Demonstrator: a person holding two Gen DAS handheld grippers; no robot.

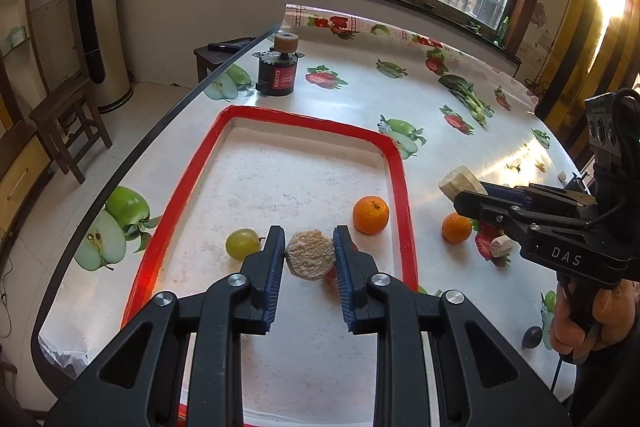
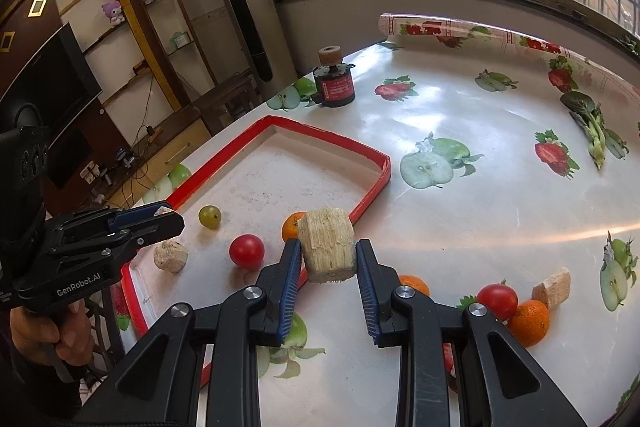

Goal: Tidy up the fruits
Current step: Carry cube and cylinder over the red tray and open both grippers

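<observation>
My left tongs [image 1: 308, 253] are clamped on a pale, crumbly round chunk of cut cane [image 1: 310, 255], held over the near part of the red-rimmed white tray [image 1: 400, 179], while my right tongs [image 2: 328, 255] grip a thicker, fibrous straw-coloured cane segment [image 2: 326, 247] above the fruit-print counter [image 2: 460, 211], just outside the tray's right rim. Since the tray lies to the left of the right tongs, the left piece is already over it, so I judge it goes down first, in the bare floor beyond the green grape [image 1: 242, 244] and the round orange [image 1: 371, 215].
</observation>
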